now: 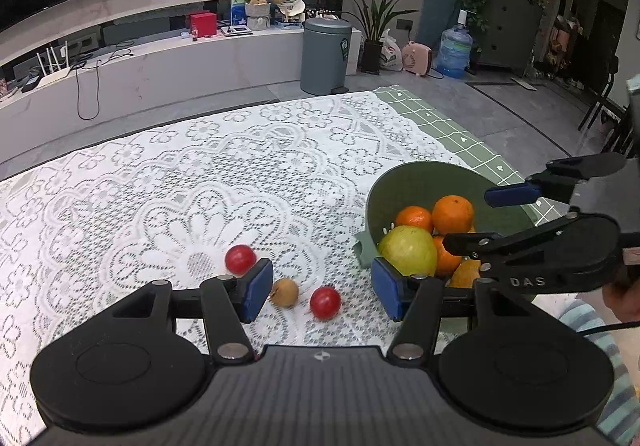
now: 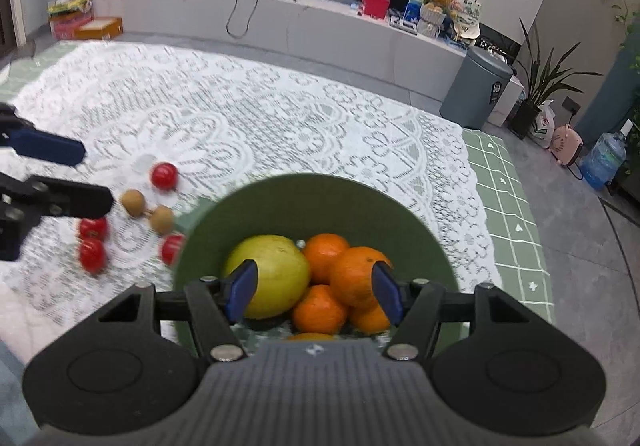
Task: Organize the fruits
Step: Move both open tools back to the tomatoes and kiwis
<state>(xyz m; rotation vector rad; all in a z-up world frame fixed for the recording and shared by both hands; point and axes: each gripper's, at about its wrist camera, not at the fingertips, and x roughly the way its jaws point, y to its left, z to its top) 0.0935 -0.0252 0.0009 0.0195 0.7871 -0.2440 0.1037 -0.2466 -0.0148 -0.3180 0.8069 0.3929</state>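
Observation:
A green bowl (image 2: 320, 198) holds a yellow-green fruit (image 2: 276, 270) and several oranges (image 2: 352, 274). My right gripper (image 2: 313, 292) hangs open just above that pile, its pads pressing on nothing. Loose on the lace cloth left of the bowl lie red cherry tomatoes (image 2: 164, 175) and brown longans (image 2: 133, 202). My left gripper (image 1: 322, 292) stands open low over the cloth, with a longan (image 1: 284, 292) and a tomato (image 1: 325, 303) in the gap between its pads. Another tomato (image 1: 240, 258) sits just beyond its left pad. The bowl (image 1: 416, 182) is at its right, with the right gripper (image 1: 488, 218) over it.
The white lace cloth (image 1: 180, 186) covers most of the table, and a green checked cloth (image 2: 516, 206) shows at its right edge. Behind stand a grey bin (image 1: 325, 54), a potted plant (image 1: 374, 26) and a low TV shelf (image 1: 180, 58). A striped sleeve (image 1: 608, 366) is at lower right.

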